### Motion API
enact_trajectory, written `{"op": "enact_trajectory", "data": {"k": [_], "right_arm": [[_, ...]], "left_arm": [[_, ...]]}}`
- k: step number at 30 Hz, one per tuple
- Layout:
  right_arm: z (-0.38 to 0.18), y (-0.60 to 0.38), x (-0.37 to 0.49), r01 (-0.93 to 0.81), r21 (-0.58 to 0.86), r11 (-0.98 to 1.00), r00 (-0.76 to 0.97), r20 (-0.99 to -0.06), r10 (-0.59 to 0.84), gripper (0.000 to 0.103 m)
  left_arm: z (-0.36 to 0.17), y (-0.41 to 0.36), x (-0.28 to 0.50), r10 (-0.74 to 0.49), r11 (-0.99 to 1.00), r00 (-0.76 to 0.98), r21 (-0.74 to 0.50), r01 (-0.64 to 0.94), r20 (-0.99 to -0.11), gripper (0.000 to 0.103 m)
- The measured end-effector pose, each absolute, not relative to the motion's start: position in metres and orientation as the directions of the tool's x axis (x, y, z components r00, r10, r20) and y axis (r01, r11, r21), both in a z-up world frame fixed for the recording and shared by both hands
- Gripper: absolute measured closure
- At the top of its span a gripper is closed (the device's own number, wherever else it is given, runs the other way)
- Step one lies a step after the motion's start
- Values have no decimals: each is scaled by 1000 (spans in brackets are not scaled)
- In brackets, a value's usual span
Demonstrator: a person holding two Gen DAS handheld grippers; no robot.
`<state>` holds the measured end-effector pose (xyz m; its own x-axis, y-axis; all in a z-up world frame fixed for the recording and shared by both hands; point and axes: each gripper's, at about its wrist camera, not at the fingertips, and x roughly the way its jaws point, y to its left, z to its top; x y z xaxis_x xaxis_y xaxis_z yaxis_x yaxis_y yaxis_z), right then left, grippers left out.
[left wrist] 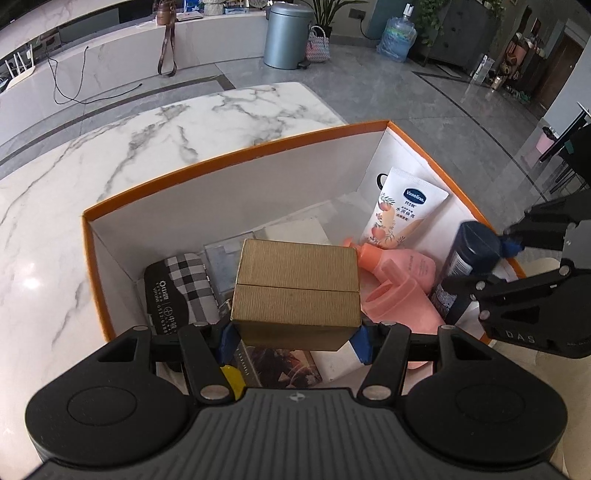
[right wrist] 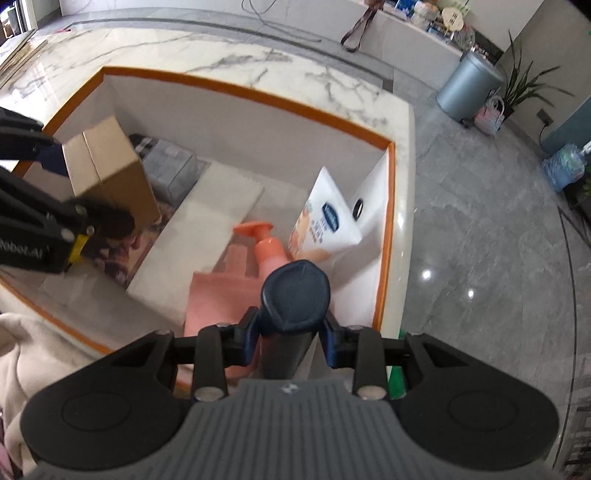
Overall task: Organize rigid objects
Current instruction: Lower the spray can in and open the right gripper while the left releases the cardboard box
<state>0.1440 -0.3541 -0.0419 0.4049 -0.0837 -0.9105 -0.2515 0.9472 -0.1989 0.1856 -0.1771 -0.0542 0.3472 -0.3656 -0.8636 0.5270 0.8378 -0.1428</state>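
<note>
An orange-rimmed white box (left wrist: 229,155) stands on a marble table and shows in the right wrist view too (right wrist: 258,96). My left gripper (left wrist: 295,341) is shut on a brown cardboard box (left wrist: 297,284), held over the big box's near part; it also shows in the right wrist view (right wrist: 107,166). My right gripper (right wrist: 291,338) is shut on a dark blue bottle (right wrist: 295,295), held over the box's right end; the bottle shows in the left wrist view (left wrist: 469,258). A pink pump bottle (left wrist: 399,280), a Vaseline tube (left wrist: 402,210) and a checked case (left wrist: 184,284) lie inside.
The marble table (left wrist: 147,147) stretches beyond the box to the left and back. A grey bin (left wrist: 288,35) and a water jug (left wrist: 397,37) stand on the floor far off. A cream cloth (right wrist: 14,350) lies by the box's near edge.
</note>
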Motion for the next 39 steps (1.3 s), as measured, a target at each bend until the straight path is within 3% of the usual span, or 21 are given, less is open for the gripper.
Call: {"op": "enact_trajectory", "data": {"k": [5,9,15,22,36,39], "right_arm": [[-43,-354,150,-237,-220,946,446,-890,-96,68],[-37,-351,151,-221,-255,941,520,-847,-107,57],[-19,-341,148,-182,-242,953,619,-781,-80,53],[-26,-322,145,-196,-172,965,629,-777,-11,53],[-29,-299,140,-237,-164,958,640,-768,27,52],[-29,-295,138,-244,-163,956,637,-770,31,52]], "left_arm": [[-59,-184,184,-356,831,334,-132,541,-873,35],[-61,-185,182,-334,822,316,-110,559,-888,35],[-63,-184,175,-298,815,286,-87,573,-911,35],[-70,-178,170,-277,809,228,-99,580,-933,35],[-74,-180,164,-272,789,212,-92,607,-939,35],[-74,-179,165,-276,795,213,-98,599,-937,30]]}}
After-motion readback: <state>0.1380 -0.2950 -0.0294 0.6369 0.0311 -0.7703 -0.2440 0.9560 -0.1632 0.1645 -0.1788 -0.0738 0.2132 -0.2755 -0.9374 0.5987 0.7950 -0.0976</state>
